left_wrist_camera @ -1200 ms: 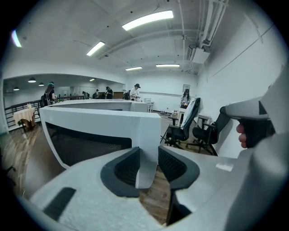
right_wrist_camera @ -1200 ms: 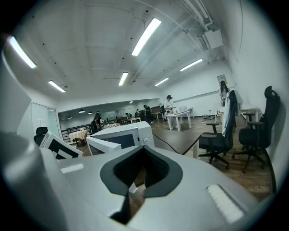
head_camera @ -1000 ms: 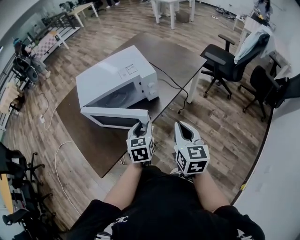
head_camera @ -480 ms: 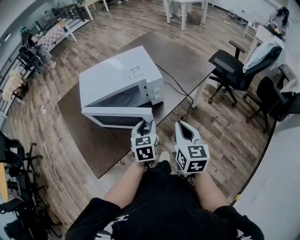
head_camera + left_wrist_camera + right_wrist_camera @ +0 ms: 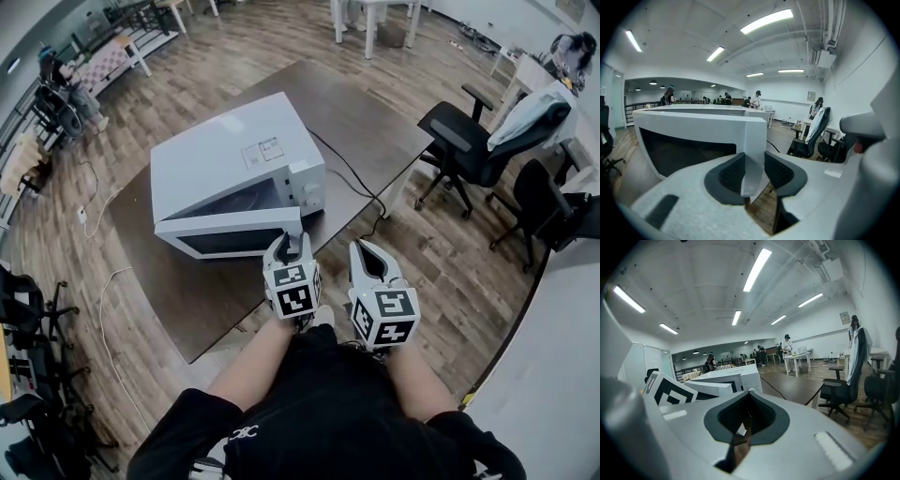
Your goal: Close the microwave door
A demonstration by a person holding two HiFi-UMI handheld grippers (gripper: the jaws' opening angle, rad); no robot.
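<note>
Closure calls for a steady arc: left gripper (image 5: 292, 246), clamped on the microwave door (image 5: 230, 234) edge, should push it flush against the microwave (image 5: 220, 155); right gripper (image 5: 367, 255), jaws together and empty, belongs clear.

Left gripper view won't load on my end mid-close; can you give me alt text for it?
The white microwave door's free edge stands between the left gripper's two dark pads, which clamp it from both sides. The door's dark window runs off to the left; behind, right, is an office chair in a bright open room.
</note>
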